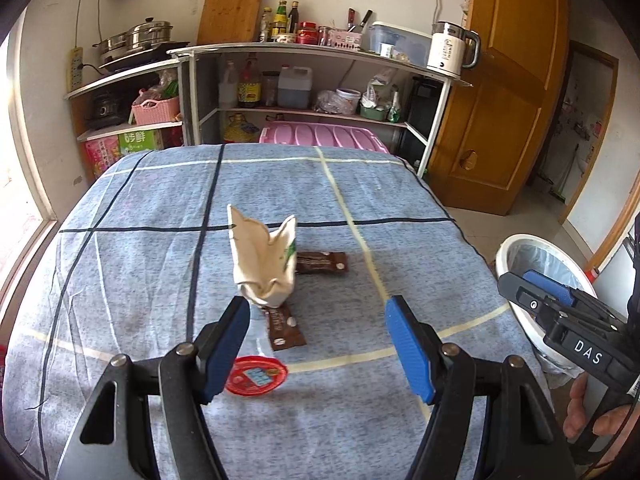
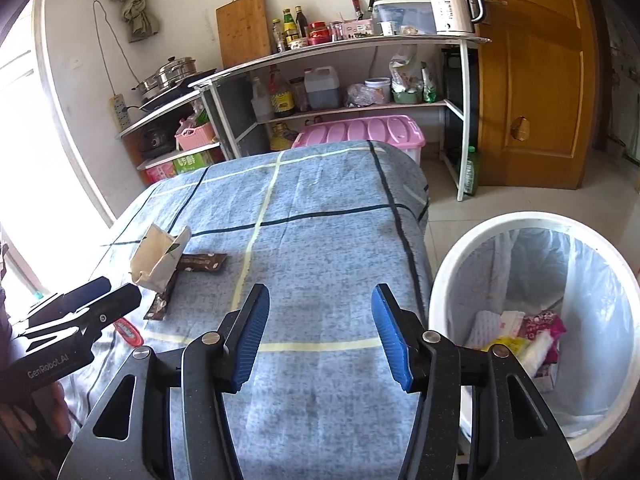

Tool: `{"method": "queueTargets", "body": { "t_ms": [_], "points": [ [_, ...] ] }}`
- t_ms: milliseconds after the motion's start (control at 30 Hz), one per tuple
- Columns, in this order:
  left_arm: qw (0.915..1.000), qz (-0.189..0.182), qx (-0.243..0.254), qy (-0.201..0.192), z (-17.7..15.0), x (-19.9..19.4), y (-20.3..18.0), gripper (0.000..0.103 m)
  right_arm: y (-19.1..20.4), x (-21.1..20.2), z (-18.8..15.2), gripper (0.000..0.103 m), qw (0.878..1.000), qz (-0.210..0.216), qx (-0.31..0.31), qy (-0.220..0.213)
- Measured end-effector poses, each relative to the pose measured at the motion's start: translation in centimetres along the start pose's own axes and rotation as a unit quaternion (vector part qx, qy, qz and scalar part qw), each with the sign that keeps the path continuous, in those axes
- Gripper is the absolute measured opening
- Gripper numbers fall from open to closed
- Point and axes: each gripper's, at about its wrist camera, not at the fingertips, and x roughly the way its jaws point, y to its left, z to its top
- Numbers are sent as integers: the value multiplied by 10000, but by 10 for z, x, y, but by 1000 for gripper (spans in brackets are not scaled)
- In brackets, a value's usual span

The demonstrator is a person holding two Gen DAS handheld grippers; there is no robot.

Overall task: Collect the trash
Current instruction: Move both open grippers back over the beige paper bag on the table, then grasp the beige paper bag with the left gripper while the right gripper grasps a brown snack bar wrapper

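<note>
A crumpled white paper carton [image 1: 264,258] stands on the blue checked tablecloth [image 1: 140,200]; it also shows in the right wrist view [image 2: 160,258]. Two brown wrappers lie by it, one behind [image 1: 322,263] and one in front [image 1: 285,329]. A red round lid [image 1: 256,375] lies nearest. My left gripper [image 1: 318,344] is open and empty, just short of the carton and above the lid. My right gripper [image 2: 320,334] is open and empty over the table's right part, beside the white lined trash bin [image 2: 532,320], which holds several pieces of trash.
Metal shelves [image 1: 304,80] with bottles, pots, a kettle and a cutting board stand behind the table. A pink storage box [image 2: 360,132] sits under them. A wooden door [image 2: 536,72] is at the right. A bright window is at the left.
</note>
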Motion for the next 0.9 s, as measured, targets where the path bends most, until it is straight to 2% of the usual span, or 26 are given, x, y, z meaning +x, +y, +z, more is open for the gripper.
{"method": "queueTargets", "body": {
  "t_ms": [333,600,800,900],
  "points": [
    [9995,104,-265,161,5,19,43,72,31,39,9,54,9990,235,-212,309],
    [9991,-195,-134,361,16,42,41,74,39,56,12,54,9987,142,-252,422],
    [9978,-160,-73,636,20,65,37,74,41,60,14,54,9985,119,-274,454],
    [9979,-234,-146,579,22,66,40,73,41,62,14,54,9985,107,-242,484]
  ]
}}
